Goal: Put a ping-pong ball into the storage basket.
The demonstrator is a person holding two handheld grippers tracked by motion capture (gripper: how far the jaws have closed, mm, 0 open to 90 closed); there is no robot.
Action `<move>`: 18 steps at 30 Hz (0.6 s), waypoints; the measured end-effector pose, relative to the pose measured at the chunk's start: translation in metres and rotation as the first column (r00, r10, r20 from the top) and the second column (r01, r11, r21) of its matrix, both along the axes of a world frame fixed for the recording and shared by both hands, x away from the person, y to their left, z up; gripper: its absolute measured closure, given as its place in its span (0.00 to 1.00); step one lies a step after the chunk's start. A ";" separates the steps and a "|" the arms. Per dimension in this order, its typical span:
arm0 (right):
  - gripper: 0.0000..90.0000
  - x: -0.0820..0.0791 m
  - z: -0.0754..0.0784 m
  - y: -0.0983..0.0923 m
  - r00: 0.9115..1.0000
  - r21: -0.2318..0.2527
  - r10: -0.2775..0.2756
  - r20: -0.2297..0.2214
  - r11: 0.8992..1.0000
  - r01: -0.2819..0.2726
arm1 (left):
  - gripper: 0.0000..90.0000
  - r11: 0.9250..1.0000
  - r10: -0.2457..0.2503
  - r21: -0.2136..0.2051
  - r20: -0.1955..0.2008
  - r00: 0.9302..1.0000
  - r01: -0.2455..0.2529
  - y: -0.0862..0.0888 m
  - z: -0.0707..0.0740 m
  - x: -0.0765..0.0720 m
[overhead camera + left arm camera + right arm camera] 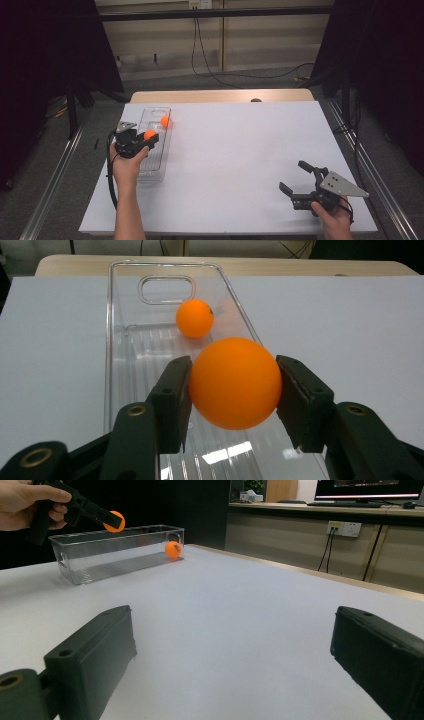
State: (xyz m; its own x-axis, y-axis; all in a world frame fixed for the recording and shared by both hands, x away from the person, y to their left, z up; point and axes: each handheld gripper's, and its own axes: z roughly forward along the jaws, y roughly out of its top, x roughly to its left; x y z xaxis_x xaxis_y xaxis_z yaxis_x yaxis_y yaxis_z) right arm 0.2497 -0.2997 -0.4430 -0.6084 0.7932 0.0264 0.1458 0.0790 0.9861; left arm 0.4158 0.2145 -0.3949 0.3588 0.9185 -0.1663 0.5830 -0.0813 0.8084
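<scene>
Orange ball [234, 382]: clamped between the two black jaws of the left gripper [146, 139], held in the air above the clear tray [156, 162] near the left edge of the table [240, 165].
Second ball [165, 120]: already inside the tray, resting at its far end, close to the table's back-left corner.
Clear tray: a long, narrow, see-through box lying lengthwise along the left edge; its walls are low and its floor is ribbed.
Left claw: closed on the held ball — both pads press its sides at about mid-height, as the left gripper view shows.
Right gripper [299, 186]: down by the front-right corner, well apart from the tray; jaws spread wide with nothing between them.
Step in hand: by my reading, setting the held ball into the tray beside the other one.
Risk, bounce: a light ball let go from this height may hop on the hard floor and clear the low wall.
Risk, slip: the grip is on a smooth round surface — a slight tilt of the hand could squirt the ball out sideways onto the table.
Risk, knock: a drop too far forward may strike the second ball and send both rolling.
Risk, tray: the light tray could shift if the jaws catch its rim on the way down.
</scene>
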 end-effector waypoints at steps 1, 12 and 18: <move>0.04 0.000 0.000 0.000 1.000 0.001 0.000 0.000 1.000 0.000 | 0.56 1.000 0.004 0.004 -0.001 1.000 -0.004 0.000 0.000 0.000; 0.04 0.000 0.000 0.000 1.000 0.001 0.001 0.001 1.000 -0.001 | 0.44 1.000 0.024 0.016 0.005 1.000 -0.025 -0.001 -0.002 0.002; 0.04 0.000 0.000 0.000 1.000 0.001 0.001 -0.001 1.000 -0.001 | 0.37 0.999 0.029 0.013 0.006 1.000 -0.029 -0.001 -0.001 0.001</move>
State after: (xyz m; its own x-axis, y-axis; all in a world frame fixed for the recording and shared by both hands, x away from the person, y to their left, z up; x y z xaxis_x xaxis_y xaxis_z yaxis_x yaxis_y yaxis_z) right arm 0.2497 -0.3000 -0.4430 -0.6090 0.7927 0.0279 0.1467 0.0779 0.9861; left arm 0.4166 0.2138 -0.3960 0.3324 0.9308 -0.1522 0.5809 -0.0749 0.8105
